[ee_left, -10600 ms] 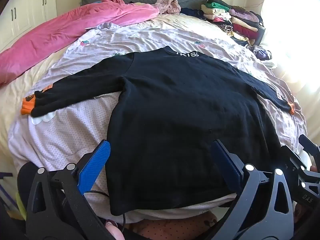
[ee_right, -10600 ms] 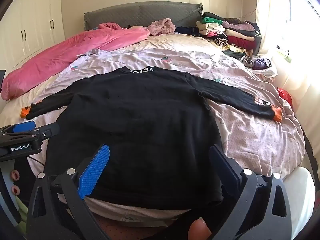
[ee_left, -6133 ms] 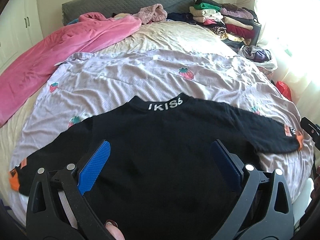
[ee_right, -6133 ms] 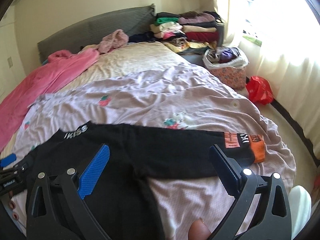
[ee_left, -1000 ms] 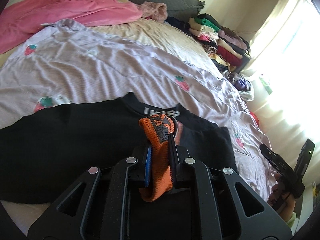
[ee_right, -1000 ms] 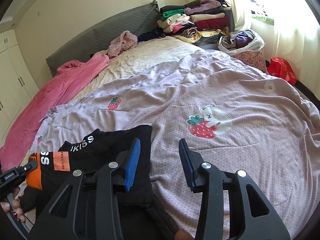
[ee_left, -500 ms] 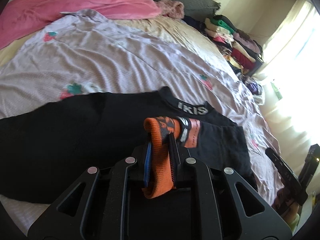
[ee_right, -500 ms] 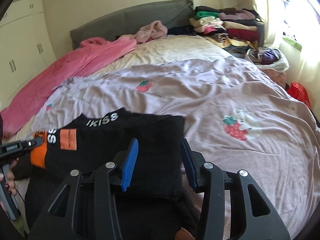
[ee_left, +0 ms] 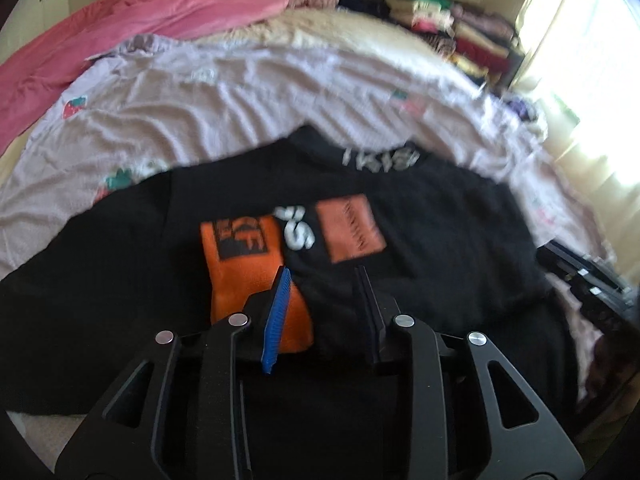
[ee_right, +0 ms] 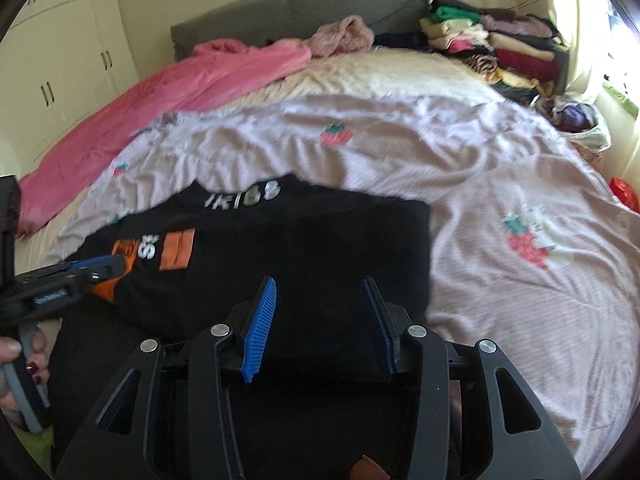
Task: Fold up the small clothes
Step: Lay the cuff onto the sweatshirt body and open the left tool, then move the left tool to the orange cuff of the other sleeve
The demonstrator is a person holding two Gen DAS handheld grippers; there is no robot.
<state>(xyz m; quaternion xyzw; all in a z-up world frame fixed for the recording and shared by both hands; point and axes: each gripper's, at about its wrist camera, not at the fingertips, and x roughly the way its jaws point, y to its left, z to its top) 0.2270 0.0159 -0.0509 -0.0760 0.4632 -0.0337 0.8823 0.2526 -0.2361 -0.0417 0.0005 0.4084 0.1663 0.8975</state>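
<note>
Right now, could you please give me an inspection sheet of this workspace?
Surface: bed with a wrinkled lilac strawberry-print cover.
Job's things: black sweater lying flat, one sleeve folded across its body, orange cuff on top.
Clutter: pink blanket, stacked clothes by the headboard.
Grippers: left gripper jaws have just been opening, cuff lying loose under them; right gripper open over the sweater, nothing gripped.
Cables: nothing seen.
Surroundings: white cupboards, bright curtained window.

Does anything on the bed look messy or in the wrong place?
A little. The black sweater has one sleeve folded across its chest, its orange cuff lying crooked beside the open left gripper. Farther back, a pink blanket lies bunched along the bed's edge. Nothing looks torn or spilled.
</note>
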